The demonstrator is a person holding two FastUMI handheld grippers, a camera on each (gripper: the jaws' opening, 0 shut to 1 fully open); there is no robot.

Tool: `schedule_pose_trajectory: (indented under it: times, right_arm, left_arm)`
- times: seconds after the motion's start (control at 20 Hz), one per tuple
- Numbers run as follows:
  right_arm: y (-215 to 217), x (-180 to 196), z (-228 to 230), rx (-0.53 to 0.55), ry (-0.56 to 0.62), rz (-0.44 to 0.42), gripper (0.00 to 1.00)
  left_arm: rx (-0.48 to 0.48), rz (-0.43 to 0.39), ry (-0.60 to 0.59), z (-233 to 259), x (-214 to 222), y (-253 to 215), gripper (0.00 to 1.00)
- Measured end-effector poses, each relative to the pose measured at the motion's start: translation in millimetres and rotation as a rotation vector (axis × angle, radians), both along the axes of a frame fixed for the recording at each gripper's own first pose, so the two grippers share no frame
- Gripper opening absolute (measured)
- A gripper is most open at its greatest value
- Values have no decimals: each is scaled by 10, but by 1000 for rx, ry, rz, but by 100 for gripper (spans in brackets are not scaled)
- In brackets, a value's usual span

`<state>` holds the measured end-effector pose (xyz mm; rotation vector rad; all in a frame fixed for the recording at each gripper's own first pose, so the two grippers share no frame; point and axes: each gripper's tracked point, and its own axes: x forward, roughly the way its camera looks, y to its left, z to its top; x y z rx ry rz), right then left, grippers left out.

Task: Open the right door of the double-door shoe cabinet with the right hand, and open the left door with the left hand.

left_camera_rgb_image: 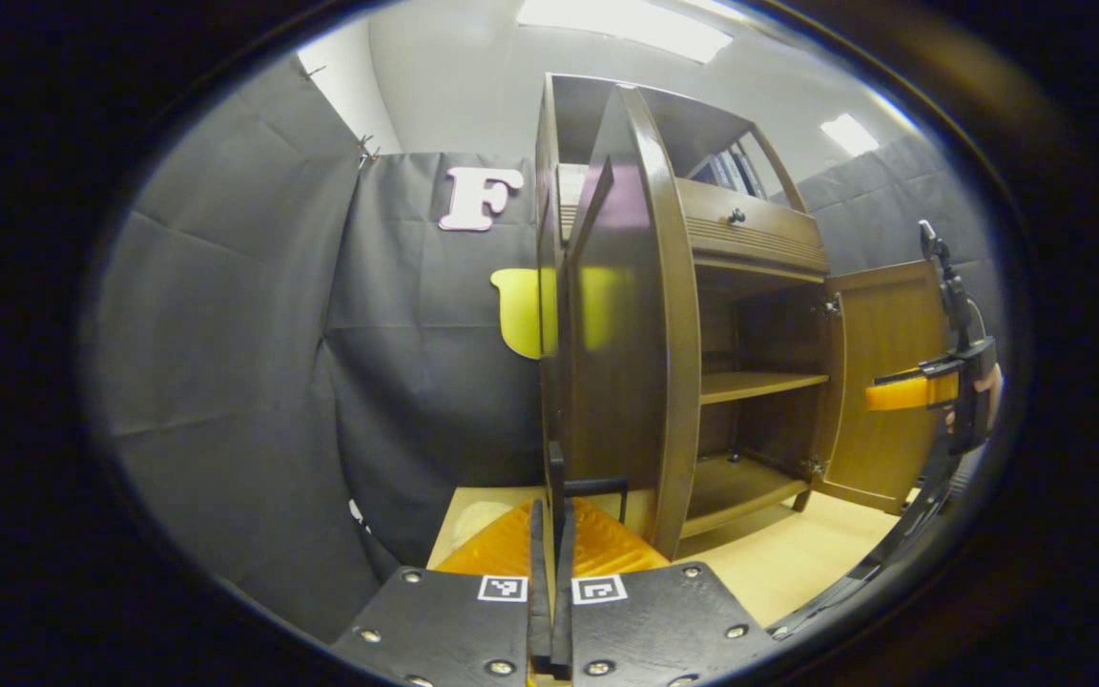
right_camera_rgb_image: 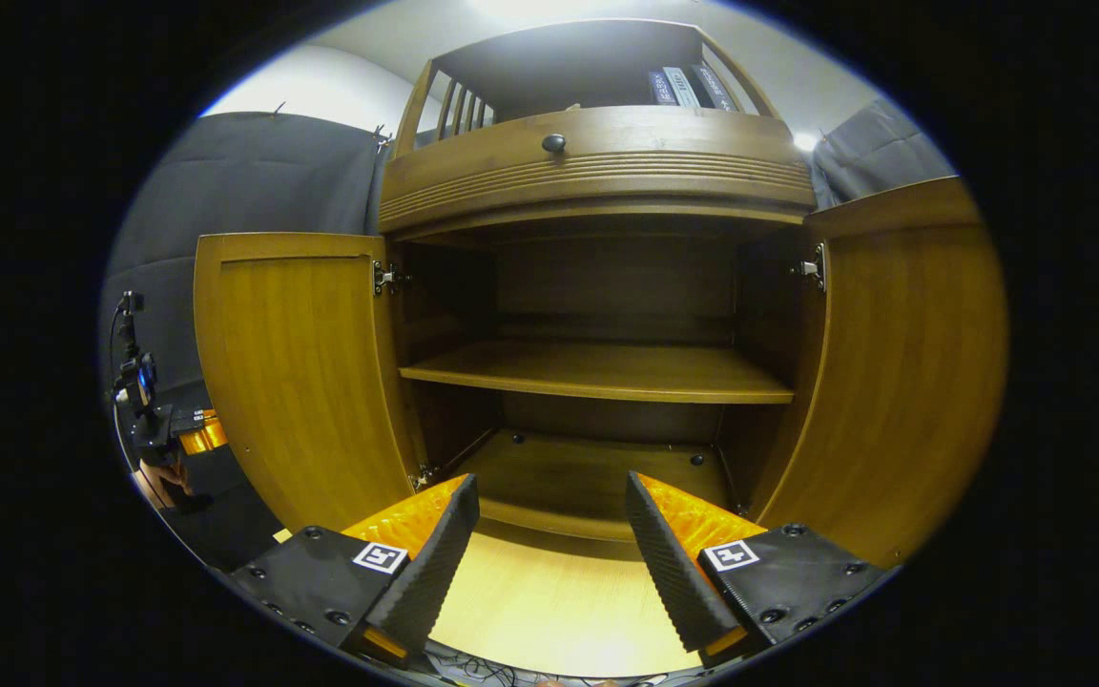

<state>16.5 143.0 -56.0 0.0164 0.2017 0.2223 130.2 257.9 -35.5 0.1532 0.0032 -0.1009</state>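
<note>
The brown wooden shoe cabinet [right_camera_rgb_image: 597, 162] stands in front of me with both doors swung wide. In the left gripper view the left door [left_camera_rgb_image: 626, 334] is seen edge-on, and my left gripper [left_camera_rgb_image: 554, 515] is shut on its dark handle [left_camera_rgb_image: 597, 485] at the door's lower edge. Across the cabinet, the right door [left_camera_rgb_image: 893, 334] hangs open with the right gripper [left_camera_rgb_image: 893, 391] beside it. In the right gripper view my right gripper [right_camera_rgb_image: 549, 487] is open and holds nothing, facing the bare shelf [right_camera_rgb_image: 607, 372] between the left door [right_camera_rgb_image: 301, 372] and right door [right_camera_rgb_image: 902, 363]. The left gripper [right_camera_rgb_image: 196, 434] shows past the left door's outer edge.
A drawer with a round knob [right_camera_rgb_image: 554, 143] runs above the doors, and books [right_camera_rgb_image: 683, 86] stand on the top shelf. Black cloth wall [left_camera_rgb_image: 225, 334] surrounds the booth. Light wooden floor [right_camera_rgb_image: 549, 611] lies in front of the cabinet.
</note>
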Motion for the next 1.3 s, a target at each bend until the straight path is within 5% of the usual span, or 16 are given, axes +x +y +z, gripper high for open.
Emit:
schedule_pose_trajectory:
  times: [0.15,0.3,0.6,0.65,1.0,1.3]
  right_arm:
    - [30,24,-5,23,15,6,93]
    - [31,58,-9,17,7,18,93]
    - [-209,156,56,21,-39,-17,92]
    - [-257,165,76,23,-51,-29,92]
    - [-477,-11,99,25,-52,-50,93]
    - [-755,-268,94,21,-60,-117,92]
  left_arm:
    - [-25,10,22,-13,-250,54,2]
    - [31,112,43,87,-615,219,2]
    - [-17,304,39,362,-1287,27,57]
    - [-24,324,37,424,-1362,-54,56]
    - [-268,281,-29,560,-1353,-897,57]
    - [-182,148,14,453,-907,-1645,58]
